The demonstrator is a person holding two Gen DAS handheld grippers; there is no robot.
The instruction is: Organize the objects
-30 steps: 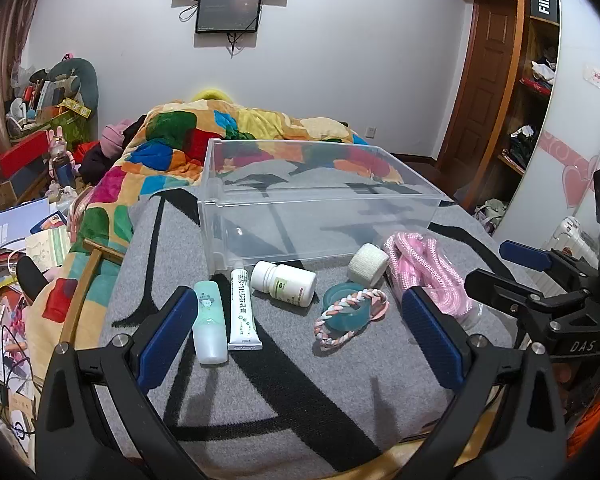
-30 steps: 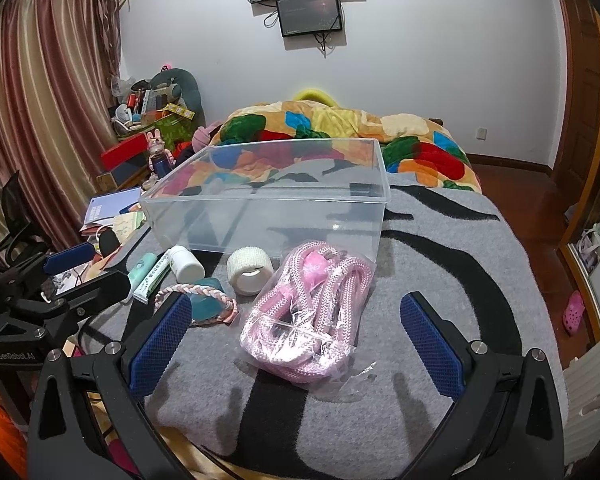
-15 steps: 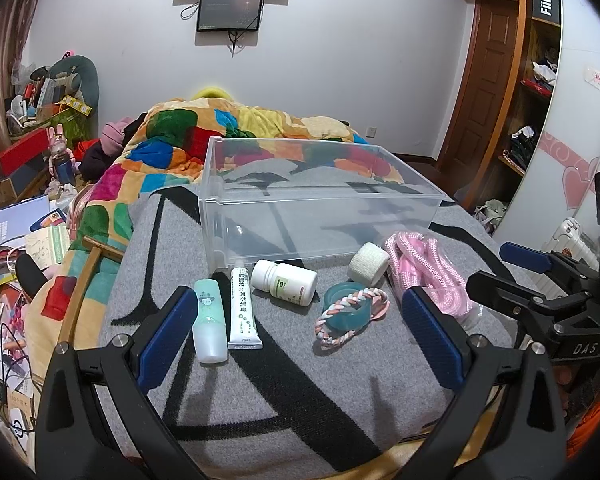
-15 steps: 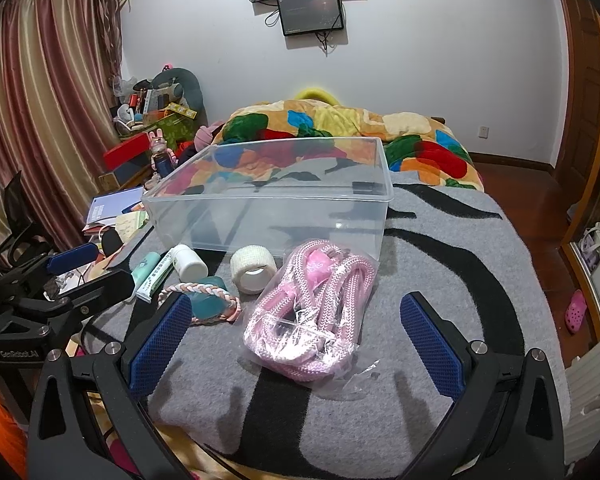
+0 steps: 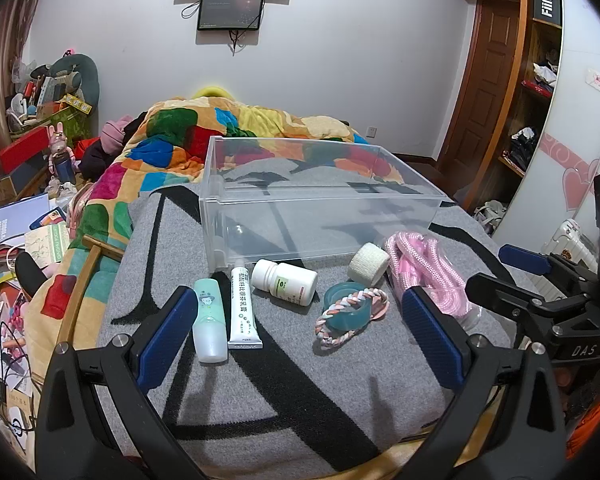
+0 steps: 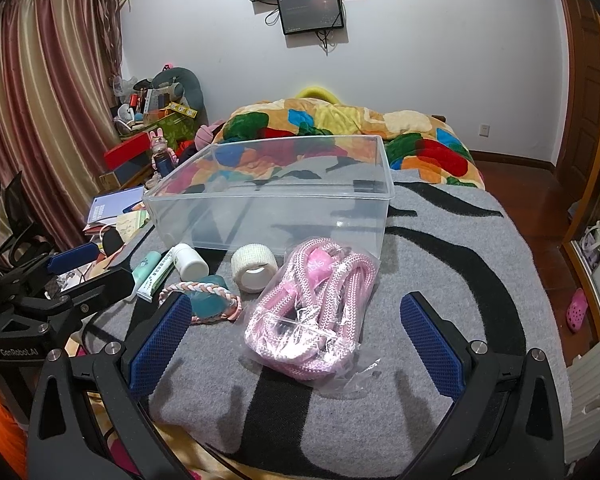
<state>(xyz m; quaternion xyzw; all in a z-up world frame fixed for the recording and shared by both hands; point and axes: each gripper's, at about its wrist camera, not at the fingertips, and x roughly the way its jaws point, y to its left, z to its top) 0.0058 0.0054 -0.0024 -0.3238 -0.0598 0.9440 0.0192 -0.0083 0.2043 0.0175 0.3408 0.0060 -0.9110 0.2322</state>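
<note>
Lying straight ahead of the right hand-held gripper, whose jaws stand wide apart and empty, the pink braided rope in crinkly clear plastic looks light, soft and slippery; pinching its bunched middle seems safest. The left hand-held gripper, likewise spread, reads "GenRobot.AI".

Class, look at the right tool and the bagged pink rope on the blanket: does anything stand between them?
Nothing visible does. The right tool is open, and the bagged pink rope lies directly ahead on the grey blanket, with only bare blanket before it.
</note>
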